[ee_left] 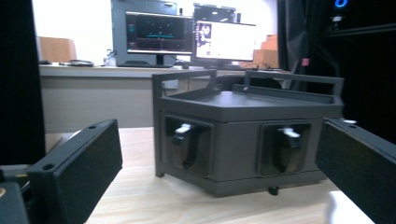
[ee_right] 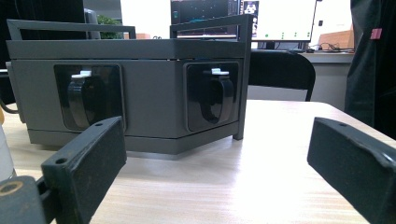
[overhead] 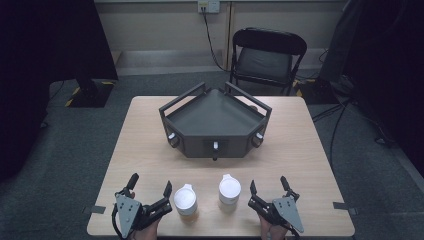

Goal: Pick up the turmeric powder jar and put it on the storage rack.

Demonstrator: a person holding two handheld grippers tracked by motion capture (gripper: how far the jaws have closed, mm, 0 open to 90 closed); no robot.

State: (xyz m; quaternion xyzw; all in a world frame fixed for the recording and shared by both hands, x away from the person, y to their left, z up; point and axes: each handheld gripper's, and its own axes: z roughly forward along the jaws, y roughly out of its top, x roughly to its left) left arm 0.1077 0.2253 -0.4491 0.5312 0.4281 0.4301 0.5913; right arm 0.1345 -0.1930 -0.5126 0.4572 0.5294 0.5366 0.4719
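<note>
A dark grey angular box (overhead: 215, 122) with railed top and three handled fronts stands mid-table. Two white lidded cups stand near the front edge: the left cup (overhead: 185, 199) and the right cup (overhead: 229, 190). My left gripper (overhead: 151, 182) is open just left of the left cup, nothing between its fingers. My right gripper (overhead: 268, 182) is open just right of the right cup, also empty. The left gripper view looks between wide black jaws at the box (ee_left: 243, 140), and the right gripper view faces two of the box's fronts (ee_right: 140, 93).
A black folding chair (overhead: 267, 55) stands behind the table (overhead: 300, 150). Bare wood lies between the cups and the box. Monitors (ee_left: 159, 35) sit on a desk far behind. Cables run on the floor at the right.
</note>
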